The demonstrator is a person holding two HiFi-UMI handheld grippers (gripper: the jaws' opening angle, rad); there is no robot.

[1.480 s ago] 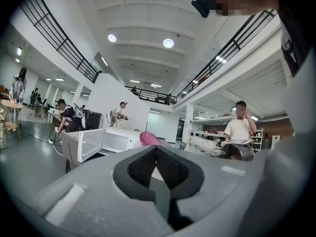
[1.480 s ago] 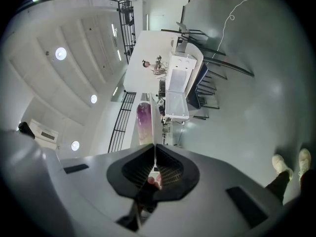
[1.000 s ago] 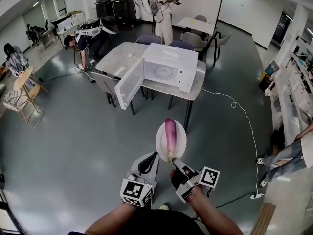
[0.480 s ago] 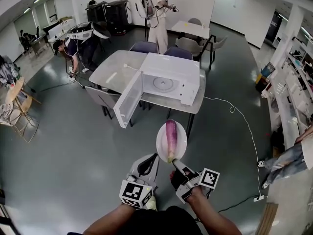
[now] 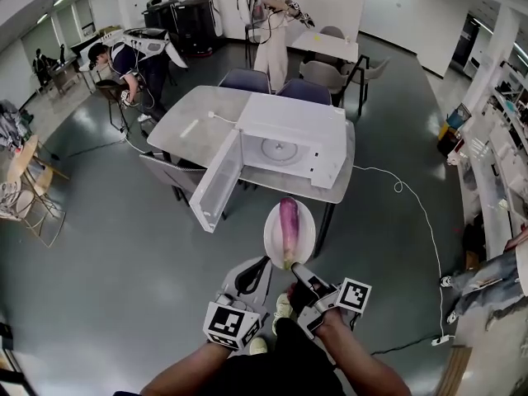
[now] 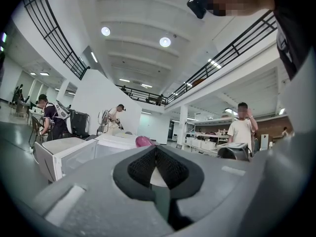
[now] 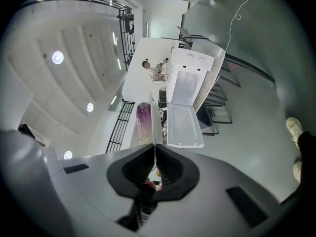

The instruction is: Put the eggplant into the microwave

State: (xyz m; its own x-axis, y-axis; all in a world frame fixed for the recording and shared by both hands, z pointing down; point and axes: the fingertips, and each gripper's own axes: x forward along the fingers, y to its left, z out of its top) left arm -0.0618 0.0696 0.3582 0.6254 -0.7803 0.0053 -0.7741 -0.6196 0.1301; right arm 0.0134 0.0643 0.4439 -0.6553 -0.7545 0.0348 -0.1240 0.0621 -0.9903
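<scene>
Microwave (image 5: 297,124) has come nearer at 12 o'clock. Right gripper (image 5: 296,269), held level, pinches the plate (image 5: 272,239) bearing the eggplant (image 5: 288,223); left gripper (image 5: 261,264), also level, has jaws together.

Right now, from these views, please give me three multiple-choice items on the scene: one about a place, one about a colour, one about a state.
1. Where does the eggplant lie?
A. on the plate
B. on the table
C. on the floor

2. What colour is the microwave?
A. black
B. white
C. red

3. How is the microwave door?
A. shut
B. taken off
C. swung open

Answers:
1 A: the eggplant lies lengthwise on the white plate.
2 B: its casing is white all over.
3 C: the door stands out sideways and the turntable inside shows.
</scene>
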